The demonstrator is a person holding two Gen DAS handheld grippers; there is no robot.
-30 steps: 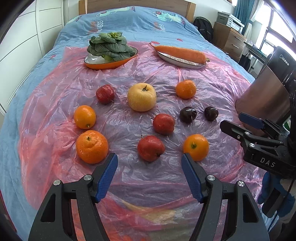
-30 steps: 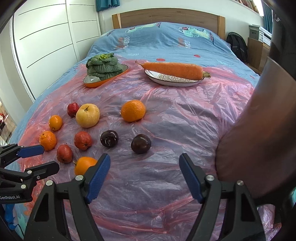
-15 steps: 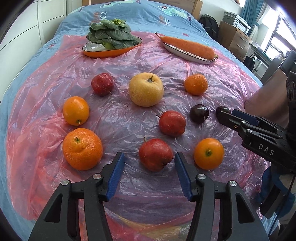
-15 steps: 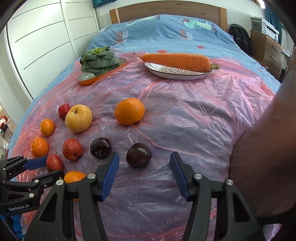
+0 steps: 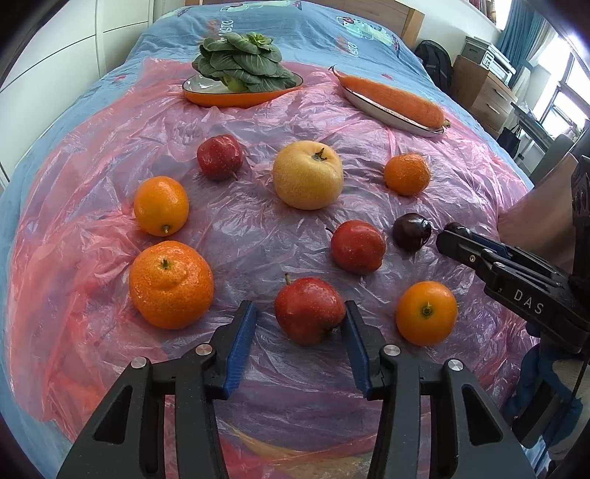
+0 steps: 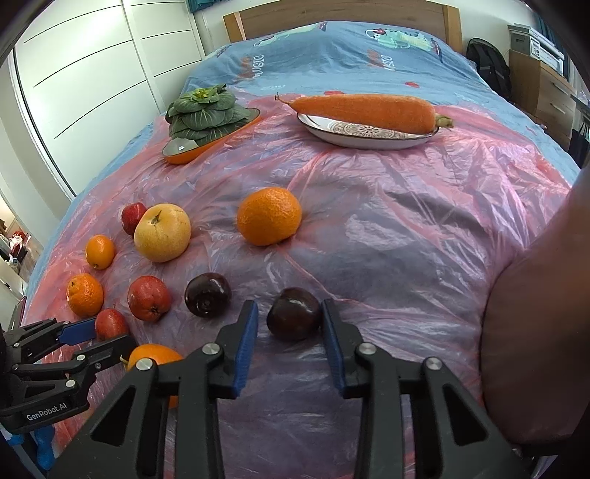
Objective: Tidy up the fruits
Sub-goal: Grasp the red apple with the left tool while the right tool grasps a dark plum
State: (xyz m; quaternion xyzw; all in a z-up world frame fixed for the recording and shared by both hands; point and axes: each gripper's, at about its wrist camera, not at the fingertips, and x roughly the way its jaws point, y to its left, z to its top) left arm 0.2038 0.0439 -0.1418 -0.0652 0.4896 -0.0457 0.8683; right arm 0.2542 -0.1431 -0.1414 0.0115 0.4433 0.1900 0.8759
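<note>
Translucent pink plastic sheet [image 5: 110,154] over blue cartoon-printed bedspread [image 6: 332,48]. Red apples [image 5: 309,315], yellow pear [image 5: 308,175], orange tangerines [image 5: 170,283], dark purple plums [image 6: 294,313]. Orange carrot [image 6: 363,108] on white patterned plate [image 6: 368,138].

A home bedroom. A bed [image 6: 368,48] with a wooden headboard [image 6: 332,18] and blue cartoon-print bedding fills the view, white wardrobe doors [image 6: 92,66] stand beside it, and a wooden drawer unit [image 6: 542,88] and a black backpack [image 6: 486,62] sit near the wall.
</note>
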